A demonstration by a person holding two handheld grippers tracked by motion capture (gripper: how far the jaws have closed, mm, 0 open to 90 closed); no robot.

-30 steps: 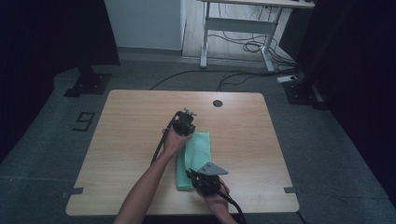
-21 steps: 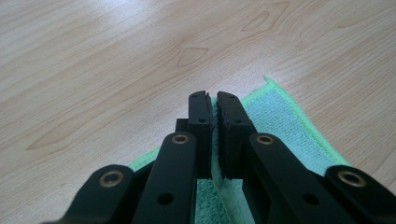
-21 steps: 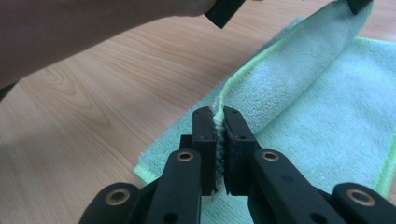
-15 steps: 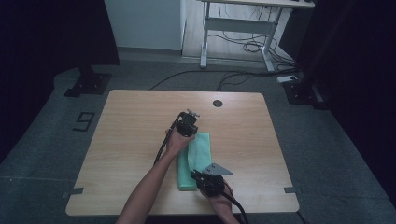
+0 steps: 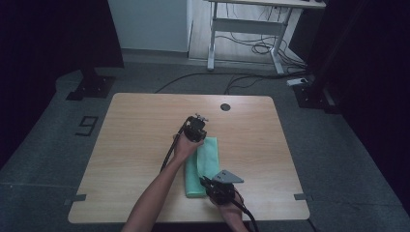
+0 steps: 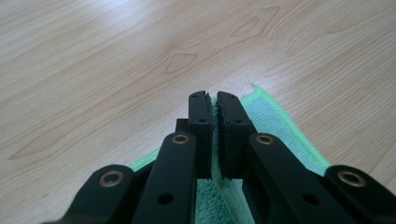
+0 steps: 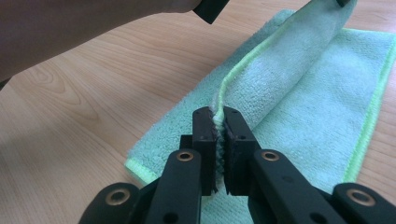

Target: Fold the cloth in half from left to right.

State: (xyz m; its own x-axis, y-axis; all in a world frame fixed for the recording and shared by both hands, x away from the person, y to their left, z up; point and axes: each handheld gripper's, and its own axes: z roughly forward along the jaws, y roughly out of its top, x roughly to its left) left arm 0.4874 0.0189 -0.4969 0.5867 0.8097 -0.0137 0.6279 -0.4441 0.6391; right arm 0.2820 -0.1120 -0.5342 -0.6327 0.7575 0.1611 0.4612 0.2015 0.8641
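A green towel [image 5: 207,155] lies folded lengthwise on the wooden table [image 5: 135,135], right of the middle. My left gripper [image 5: 197,137] is at the towel's far end. In the left gripper view its jaws [image 6: 212,100] are shut on a thin edge of the green towel [image 6: 280,135]. My right gripper [image 5: 206,181], with its grey plate on top, is at the near end. Its jaws [image 7: 218,116] are shut on the bright-edged hem of the towel [image 7: 317,107]. The pinched upper layer rises in a long fold between the two grippers, above the flat lower layer.
A dark round hole [image 5: 225,107] sits in the table near its far edge. Beyond the table stand a desk frame [image 5: 246,29] with cables on the floor and a black stand base [image 5: 92,87]. Bare wood lies left and right of the towel.
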